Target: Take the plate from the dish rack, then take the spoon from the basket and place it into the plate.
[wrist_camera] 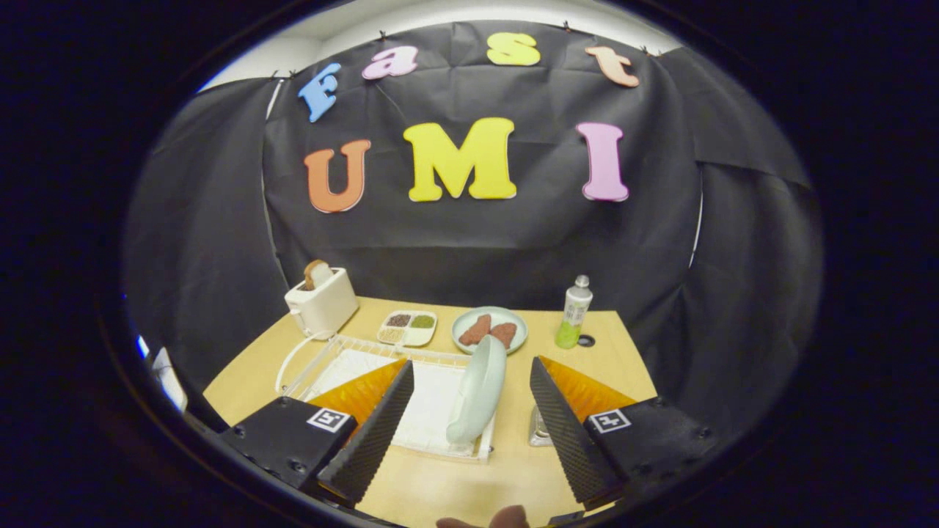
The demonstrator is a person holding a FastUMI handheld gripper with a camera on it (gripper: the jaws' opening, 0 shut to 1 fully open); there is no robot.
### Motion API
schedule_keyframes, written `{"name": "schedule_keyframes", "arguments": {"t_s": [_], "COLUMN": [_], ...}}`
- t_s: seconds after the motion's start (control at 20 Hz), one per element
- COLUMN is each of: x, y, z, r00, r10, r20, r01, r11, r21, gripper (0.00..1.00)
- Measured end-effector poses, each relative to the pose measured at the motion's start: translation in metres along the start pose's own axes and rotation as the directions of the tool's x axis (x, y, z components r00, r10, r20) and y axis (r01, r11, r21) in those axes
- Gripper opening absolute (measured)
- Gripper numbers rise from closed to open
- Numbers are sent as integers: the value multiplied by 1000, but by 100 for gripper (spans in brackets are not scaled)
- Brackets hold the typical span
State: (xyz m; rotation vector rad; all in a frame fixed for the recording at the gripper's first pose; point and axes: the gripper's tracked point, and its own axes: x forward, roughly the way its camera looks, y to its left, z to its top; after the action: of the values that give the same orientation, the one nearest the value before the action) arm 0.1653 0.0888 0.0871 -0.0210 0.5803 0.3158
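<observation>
At the bottom of the frame, the hand-held gripper (472, 433) hangs over a wooden table (623, 352) with its two fingers spread wide and holding nothing. Between them, just ahead, a pale green plate (480, 392) stands on edge at the right-hand end of a white wire dish rack (345, 352) lined with a white mat. Beyond the rack, toward the centre of the picture, sit a divided white dish (408, 328) of seeds or grains and a second plate (489, 328) carrying two reddish-brown pieces of food; a white toaster (321, 299) with a slice of bread stands at centre left, and a small bottle (574, 312) of green liquid at centre right. A small metal-and-glass object (539, 429) peeps out beside the right finger; it is too hidden to identify, and whether it is the basket with the spoon cannot be told. A fingertip (506, 518) shows at the very bottom edge. By the look of it the task has barely begun: the plate is still racked. The risk from here lies in the grip. The plate is thin, smooth and upright, so fingers closing off-centre or at a slant could tip it against the wires or let it slip. A lift that drags sideways might also pull the light rack along with it.
</observation>
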Motion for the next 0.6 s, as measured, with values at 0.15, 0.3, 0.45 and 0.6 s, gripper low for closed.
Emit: {"name": "schedule_keyframes", "arguments": {"t_s": [0.15,0.3,0.45,0.6], "x": [36,66,93,113], "y": [1,-14,-23,-21], "z": [-7,-13,-14,-19], "r00": [977,940,918,899], "r10": [30,-29,-74,-76], "r20": [-212,-339,-390,-431], "r01": [-32,30,69,76], "r11": [999,1000,997,997], "r21": [-6,0,-25,-18], "gripper": [100,100,100,100]}}
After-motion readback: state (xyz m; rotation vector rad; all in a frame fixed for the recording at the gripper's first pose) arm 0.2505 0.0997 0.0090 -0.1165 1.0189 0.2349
